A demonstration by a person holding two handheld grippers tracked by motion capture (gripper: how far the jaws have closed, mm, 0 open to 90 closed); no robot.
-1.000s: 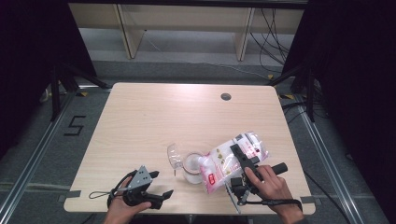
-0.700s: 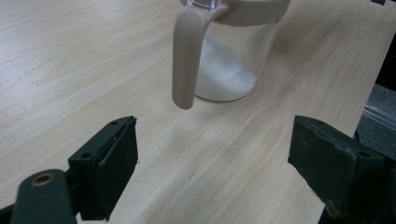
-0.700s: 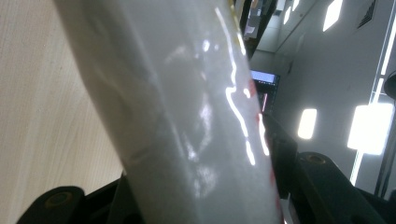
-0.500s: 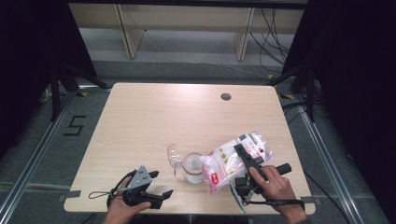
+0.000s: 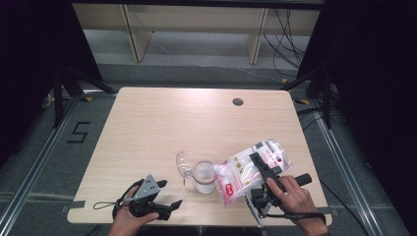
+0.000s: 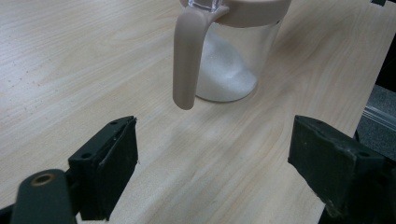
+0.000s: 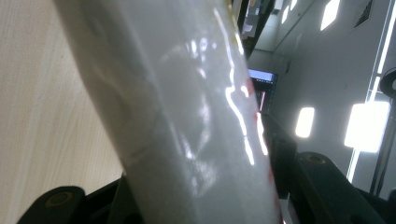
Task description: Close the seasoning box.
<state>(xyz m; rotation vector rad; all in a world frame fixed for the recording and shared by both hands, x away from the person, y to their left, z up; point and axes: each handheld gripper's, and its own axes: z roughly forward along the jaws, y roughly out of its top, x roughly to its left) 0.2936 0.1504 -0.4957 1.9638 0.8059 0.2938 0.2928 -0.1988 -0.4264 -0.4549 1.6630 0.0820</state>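
The right gripper (image 5: 259, 173) has its fingers clamped across the middle of a clear plastic bag of white granules with red printing (image 5: 248, 169), tipping it so the low end hangs over the mouth of the clear plastic jar with a beige rim and handle (image 5: 204, 177). That tilt looks set for pouring: the bag's mouth points toward nine o'clock, right at the jar. In the right gripper view the bag (image 7: 187, 121) bulges between the fingers, glossy and taut. The jar (image 6: 233, 56) already carries a white heap at its base, its hinged clear lid (image 5: 183, 164) flipped back toward ten o'clock to leave the opening free. Down at seven o'clock on the pale wooden counter (image 5: 196, 118), the left gripper (image 5: 164, 206) waits with fingers spread wide and empty, aimed at the jar's handle (image 6: 187, 60), probably ready to steady it.
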